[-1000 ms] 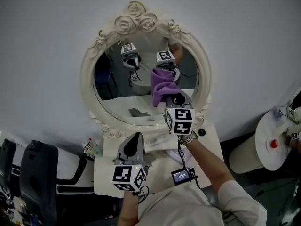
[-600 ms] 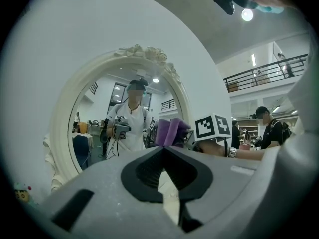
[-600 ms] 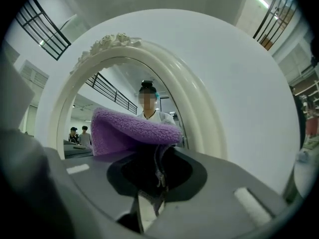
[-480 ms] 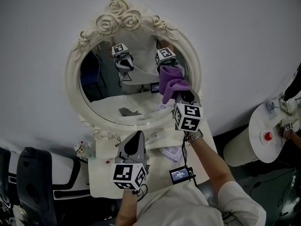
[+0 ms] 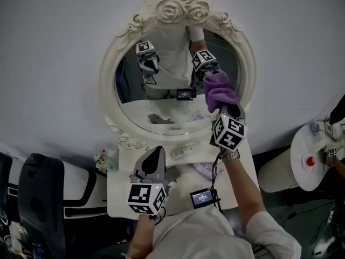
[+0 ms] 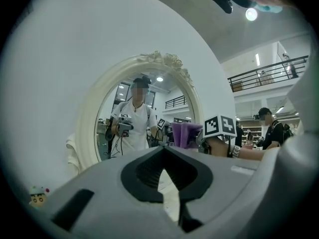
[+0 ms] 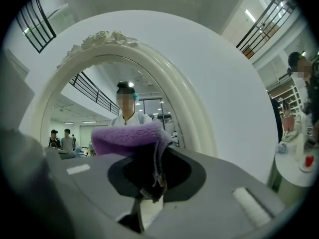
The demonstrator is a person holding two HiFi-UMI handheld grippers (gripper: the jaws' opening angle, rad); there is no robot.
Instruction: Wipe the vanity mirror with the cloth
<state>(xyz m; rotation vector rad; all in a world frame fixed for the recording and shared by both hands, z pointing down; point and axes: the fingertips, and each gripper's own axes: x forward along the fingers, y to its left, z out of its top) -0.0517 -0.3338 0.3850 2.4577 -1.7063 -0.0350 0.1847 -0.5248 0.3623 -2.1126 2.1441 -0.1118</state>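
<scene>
Your right hand-held gripper (image 5: 225,111) pinches soft, floppy cloth (image 5: 218,89) by bunched fold, frame right. Left hand-held gripper (image 5: 154,156) pressed together, empty. Mirror (image 5: 161,99) likely fragile: light pressure.

No words, brands or numbers can be read. The only signs are black-and-white square markers on the left cube (image 5: 146,198) of the left gripper (image 5: 156,154) and the right cube (image 5: 228,133) of the right gripper (image 5: 225,108). The small screen (image 5: 203,197) at lower centre is illegible.
</scene>
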